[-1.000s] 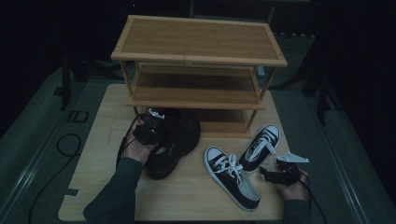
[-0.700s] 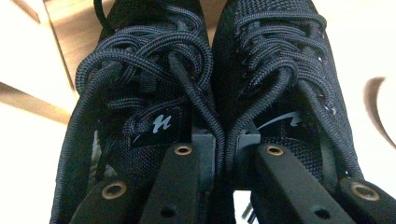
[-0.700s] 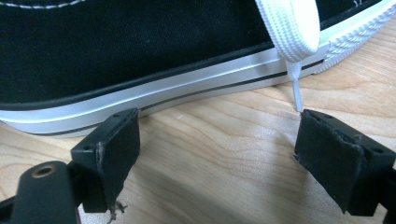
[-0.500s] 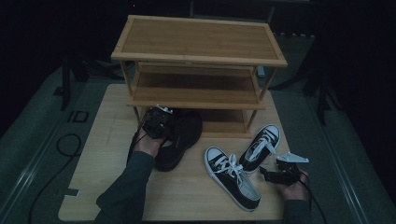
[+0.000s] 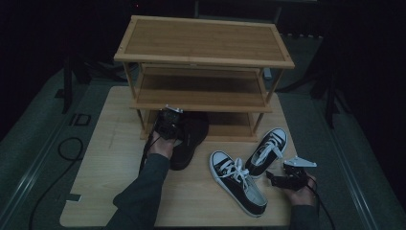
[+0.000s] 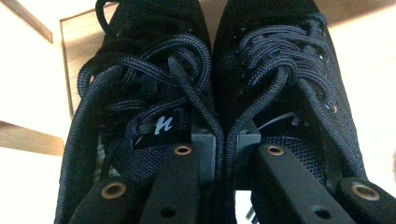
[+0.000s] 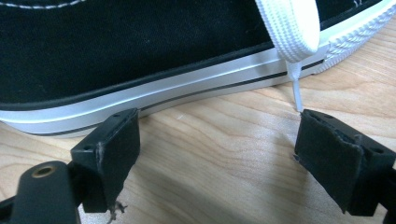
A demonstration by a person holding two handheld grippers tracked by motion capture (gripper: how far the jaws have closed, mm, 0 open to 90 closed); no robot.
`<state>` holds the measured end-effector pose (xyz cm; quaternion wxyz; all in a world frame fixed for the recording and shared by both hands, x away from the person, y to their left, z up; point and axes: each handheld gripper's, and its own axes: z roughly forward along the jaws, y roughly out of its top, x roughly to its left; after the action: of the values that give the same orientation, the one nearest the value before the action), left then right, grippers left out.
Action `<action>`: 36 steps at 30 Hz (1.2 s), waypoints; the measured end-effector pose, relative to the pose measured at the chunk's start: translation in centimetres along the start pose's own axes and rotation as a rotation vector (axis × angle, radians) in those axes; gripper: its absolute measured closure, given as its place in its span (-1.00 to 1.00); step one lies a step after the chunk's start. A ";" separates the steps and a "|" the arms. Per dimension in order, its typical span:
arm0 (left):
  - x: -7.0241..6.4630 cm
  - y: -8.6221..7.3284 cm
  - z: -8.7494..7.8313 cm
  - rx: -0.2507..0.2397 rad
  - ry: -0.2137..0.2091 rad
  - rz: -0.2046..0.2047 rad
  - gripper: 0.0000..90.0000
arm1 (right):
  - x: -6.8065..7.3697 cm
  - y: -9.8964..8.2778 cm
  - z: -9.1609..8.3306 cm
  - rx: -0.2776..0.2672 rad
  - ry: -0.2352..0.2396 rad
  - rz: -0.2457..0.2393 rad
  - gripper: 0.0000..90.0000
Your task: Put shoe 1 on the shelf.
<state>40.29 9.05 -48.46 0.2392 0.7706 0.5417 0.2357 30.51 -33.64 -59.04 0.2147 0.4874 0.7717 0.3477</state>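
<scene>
**Under the rack: black pair going in**

From above, the left gripper [image 5: 168, 125] clamps the black shoes [image 5: 189, 139] at the shoe rack [image 5: 203, 100]'s bottom shelf. Its own view: jaws pinching both inner collars; push level, straight. Right gripper [image 7: 217, 154] gapes beside the sneaker [image 7: 140, 60].

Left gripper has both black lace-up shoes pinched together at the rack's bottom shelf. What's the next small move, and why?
Probably ease the black lace-up shoes further under the wooden three-tier rack's bottom shelf: the left gripper clamps their inner sides, yet their heels overhang the table.
</scene>
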 end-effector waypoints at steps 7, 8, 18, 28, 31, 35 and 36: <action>-0.8 0.5 0.4 0.000 0.019 -0.038 0.87 | 0.0 0.0 0.0 0.000 0.000 0.000 -0.69; -0.8 0.6 0.5 0.002 0.019 -0.056 0.87 | 0.0 0.0 0.0 0.000 0.000 0.000 -0.69; -1.9 1.2 1.2 0.000 0.015 -0.118 0.68 | 0.0 0.0 0.0 0.000 0.000 0.000 -0.69; -0.1 0.9 -1.0 0.039 -0.100 -0.080 0.07 | 0.0 0.0 0.0 0.000 0.000 0.000 -0.69; 0.3 0.6 -2.0 0.025 -0.114 -0.043 0.05 | 0.0 0.0 0.0 0.000 0.000 0.000 -0.69; 0.5 0.2 -3.1 -0.002 -0.136 0.039 0.02 | 0.0 0.0 0.0 0.000 0.000 0.000 -0.69; 0.6 0.1 -3.2 -0.010 -0.145 0.050 0.00 | 0.0 0.0 0.0 0.000 0.000 -0.001 -0.69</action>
<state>38.53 9.92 -45.86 0.2756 0.7978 0.5023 0.1877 30.52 -33.63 -59.04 0.2148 0.4872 0.7718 0.3475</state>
